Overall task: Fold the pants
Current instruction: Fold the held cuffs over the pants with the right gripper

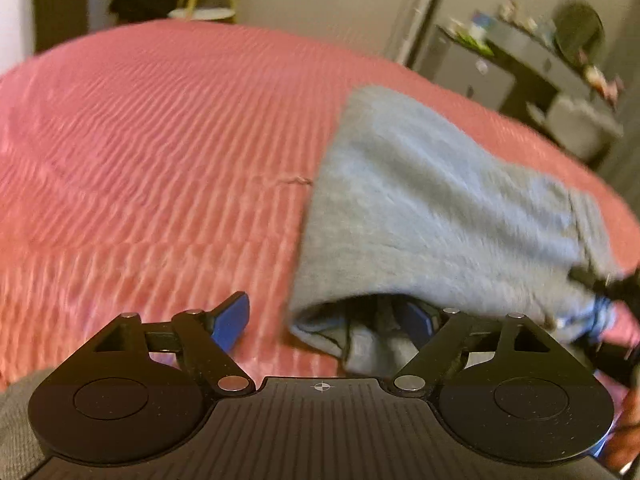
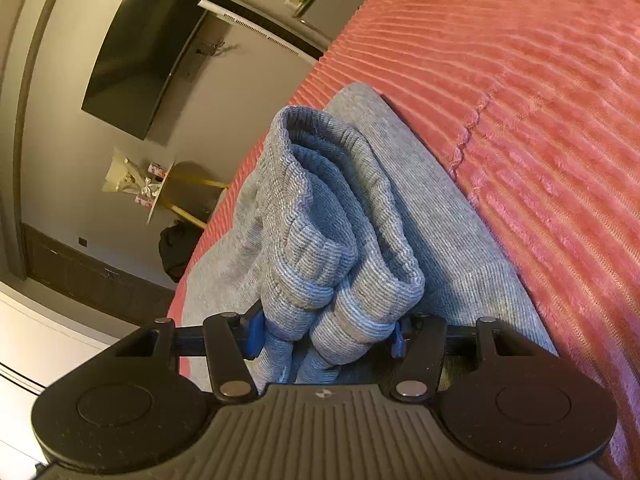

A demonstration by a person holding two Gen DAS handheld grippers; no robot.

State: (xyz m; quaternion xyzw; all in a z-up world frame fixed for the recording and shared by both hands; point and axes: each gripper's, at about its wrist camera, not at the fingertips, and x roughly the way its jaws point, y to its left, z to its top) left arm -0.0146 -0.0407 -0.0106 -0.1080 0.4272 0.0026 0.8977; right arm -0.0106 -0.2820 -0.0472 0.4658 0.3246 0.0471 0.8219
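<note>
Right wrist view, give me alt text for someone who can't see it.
The right gripper clamps the two ribbed cuffs of grey pants, bunched between its blue pads, over a pink ribbed bedspread. Behind, tilted, are a wall TV and a small round table.
</note>
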